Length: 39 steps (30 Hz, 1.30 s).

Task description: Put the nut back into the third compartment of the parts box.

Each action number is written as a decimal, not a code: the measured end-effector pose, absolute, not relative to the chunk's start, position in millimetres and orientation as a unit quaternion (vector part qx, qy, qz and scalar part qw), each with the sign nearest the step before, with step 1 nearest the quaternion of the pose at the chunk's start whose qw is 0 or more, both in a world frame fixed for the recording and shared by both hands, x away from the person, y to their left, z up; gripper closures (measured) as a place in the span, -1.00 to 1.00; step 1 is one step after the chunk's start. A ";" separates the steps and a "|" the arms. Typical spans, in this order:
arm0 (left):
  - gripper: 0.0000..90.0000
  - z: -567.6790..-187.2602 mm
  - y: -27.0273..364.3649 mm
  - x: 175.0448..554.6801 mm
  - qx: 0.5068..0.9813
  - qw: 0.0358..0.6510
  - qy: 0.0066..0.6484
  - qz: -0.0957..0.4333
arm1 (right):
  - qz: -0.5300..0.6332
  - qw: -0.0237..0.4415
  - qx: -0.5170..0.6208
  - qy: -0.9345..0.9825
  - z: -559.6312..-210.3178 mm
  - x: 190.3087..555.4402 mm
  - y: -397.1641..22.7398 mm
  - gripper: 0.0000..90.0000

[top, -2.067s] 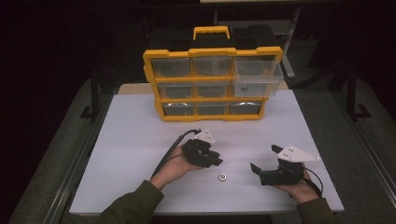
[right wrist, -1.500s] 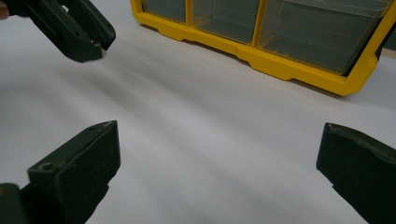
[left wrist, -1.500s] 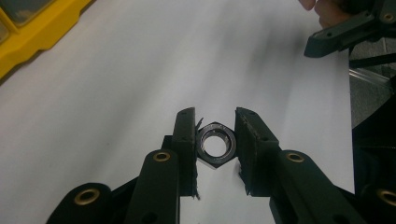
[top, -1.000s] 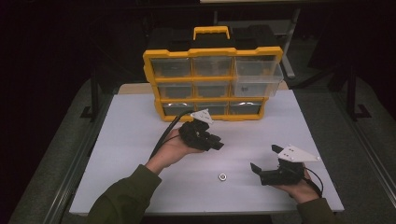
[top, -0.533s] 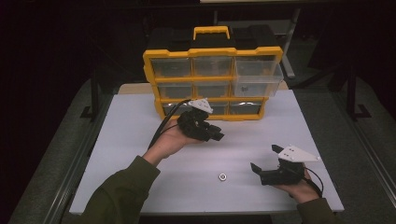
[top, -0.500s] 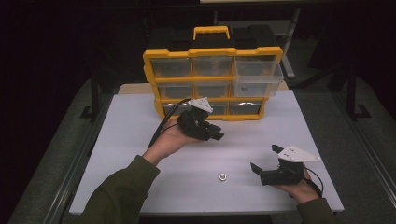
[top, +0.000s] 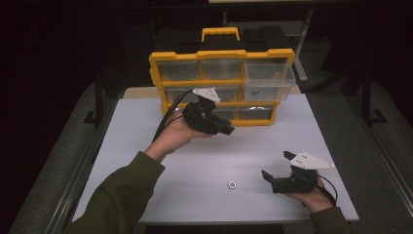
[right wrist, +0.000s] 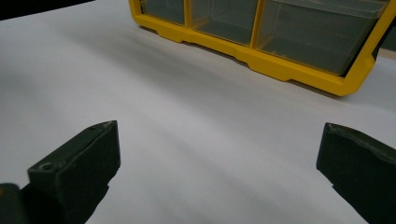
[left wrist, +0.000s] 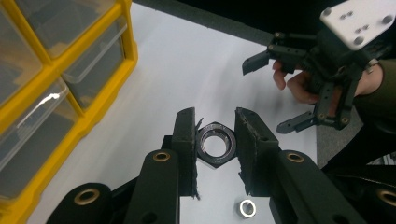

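High view is showing a white table carrying a yellow-framed organizer of clear plastic drawers at the far side, no writing readable. Left gripper, raised before it, is pinching a dark hexagonal metal nut. Right gripper, near right, is resting with jaws spread. Small silver ring is lying near-centre.

The person wears olive-green long sleeves on both arms. Each hand carries a black plastic gripper: the left gripper and the right gripper. Each has a pale grey three-cornered plate on top, a black cable trailing behind, brass-ringed pivot holes and rough black pads.
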<state>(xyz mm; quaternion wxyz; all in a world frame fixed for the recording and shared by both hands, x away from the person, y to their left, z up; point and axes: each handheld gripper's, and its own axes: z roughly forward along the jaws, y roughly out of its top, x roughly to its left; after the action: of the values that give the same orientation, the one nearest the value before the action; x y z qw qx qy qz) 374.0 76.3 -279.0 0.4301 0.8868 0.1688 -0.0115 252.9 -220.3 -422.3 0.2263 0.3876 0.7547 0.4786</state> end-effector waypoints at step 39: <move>0.57 -204.9 60.9 402.5 0.880 0.449 0.151 0.012 | 0.480 0.228 0.385 0.754 -422.0 252.9 -220.8 -1.00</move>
<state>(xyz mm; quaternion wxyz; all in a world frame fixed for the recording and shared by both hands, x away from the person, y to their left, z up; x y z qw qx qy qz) 402.5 60.9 -204.9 0.4493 0.8805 0.1508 0.0124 252.9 -220.8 -422.0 0.2278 0.3851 0.7544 0.4802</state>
